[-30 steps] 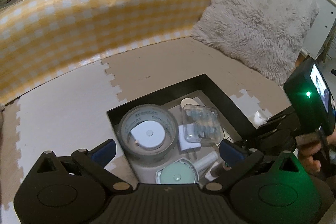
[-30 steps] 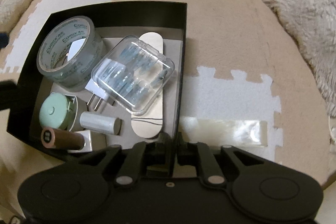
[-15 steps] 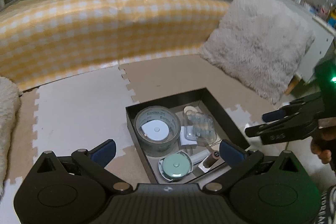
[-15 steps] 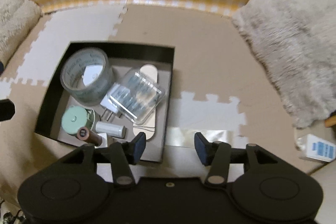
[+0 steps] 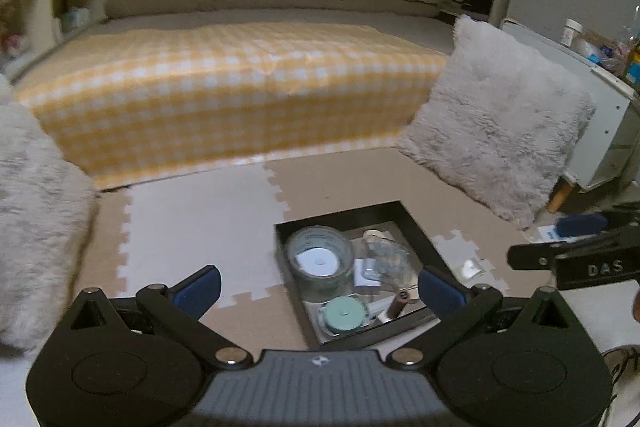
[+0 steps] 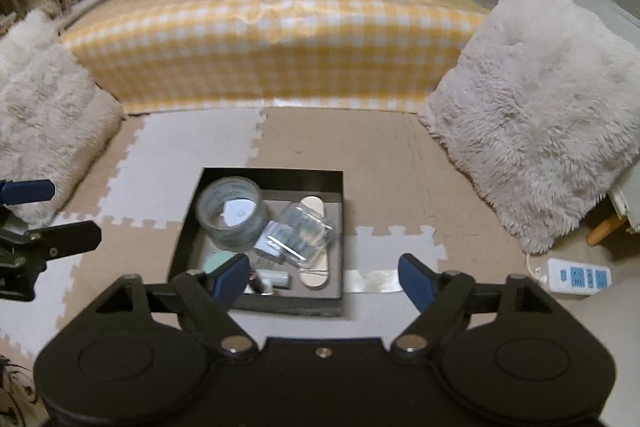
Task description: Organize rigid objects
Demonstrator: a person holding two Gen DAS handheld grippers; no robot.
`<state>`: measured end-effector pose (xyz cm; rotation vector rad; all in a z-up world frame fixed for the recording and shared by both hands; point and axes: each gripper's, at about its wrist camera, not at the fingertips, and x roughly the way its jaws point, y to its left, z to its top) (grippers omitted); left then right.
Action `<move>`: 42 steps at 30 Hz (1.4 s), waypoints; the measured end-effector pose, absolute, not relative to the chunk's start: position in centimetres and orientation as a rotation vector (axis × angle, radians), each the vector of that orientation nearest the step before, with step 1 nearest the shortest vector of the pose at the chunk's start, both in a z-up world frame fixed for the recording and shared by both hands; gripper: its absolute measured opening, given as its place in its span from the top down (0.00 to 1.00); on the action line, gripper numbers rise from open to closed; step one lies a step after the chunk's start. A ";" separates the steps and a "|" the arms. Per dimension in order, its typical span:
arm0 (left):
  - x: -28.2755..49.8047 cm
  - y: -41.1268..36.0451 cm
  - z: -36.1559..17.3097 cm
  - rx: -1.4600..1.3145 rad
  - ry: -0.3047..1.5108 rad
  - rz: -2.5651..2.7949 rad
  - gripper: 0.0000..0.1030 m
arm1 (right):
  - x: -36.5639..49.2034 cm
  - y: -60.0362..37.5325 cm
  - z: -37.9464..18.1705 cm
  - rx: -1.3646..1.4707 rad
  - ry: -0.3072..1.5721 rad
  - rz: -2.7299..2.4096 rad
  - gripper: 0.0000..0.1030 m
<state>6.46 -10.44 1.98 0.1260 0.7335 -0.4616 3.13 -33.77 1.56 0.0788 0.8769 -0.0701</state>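
On the far left a fluffy pale cushion [image 6: 48,99] leans by the end of the bed [image 6: 276,39], which is draped in a yellow checked cover. In front of the bed the floor is laid with puzzle mats [image 6: 188,147] in white and tan. The left gripper [image 5: 316,285] hangs above the mats, fingers [image 5: 200,287] wide apart with nothing between them. Just right of it, on the floor, sits a shallow black box [image 6: 272,175]. Inside, a roll of clear tape [image 6: 230,213] stands in the back left corner, and in front of it lies a round pale green case [image 5: 343,315]. Beside the tape a clear plastic case [image 6: 306,227] rests tilted on a white plug [image 6: 270,245], and a flat oval cream piece [image 6: 316,277] lies under them along the right side. A small white cylinder [image 6: 276,277] and a brown tube [image 5: 398,307] lie near the front wall. The right gripper [image 6: 320,279] is raised over the box's front edge, its fingers [image 6: 414,281] spreading apart, empty. A strip of clear tape [image 6: 374,281] is stuck across the mats just right of the box. Further right a white power strip [image 6: 576,277] lies on the floor, and a second fluffy cushion [image 6: 540,131] leans up behind it.
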 end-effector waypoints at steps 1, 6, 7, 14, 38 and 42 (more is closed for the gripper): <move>5.9 -10.3 2.1 0.138 0.724 -0.435 0.00 | 2.6 -33.6 1.7 0.090 0.866 -0.076 0.16; 4.0 -9.0 2.2 0.142 0.689 -0.375 0.00 | -0.2 -32.7 1.8 0.130 0.796 -0.133 0.12; 3.6 -8.7 2.1 0.141 0.684 -0.367 0.00 | -0.8 -32.6 1.8 0.137 0.780 -0.138 0.11; 1.6 -7.7 1.9 0.170 0.629 -0.323 0.00 | -3.9 -30.9 2.3 0.125 0.675 -0.163 0.04; 0.0 -7.1 1.3 0.147 0.592 -0.352 0.00 | -7.2 -28.9 1.4 0.084 0.539 -0.213 0.00; -0.1 -7.0 1.4 0.148 0.584 -0.347 0.00 | -7.3 -28.9 1.4 0.079 0.537 -0.215 0.00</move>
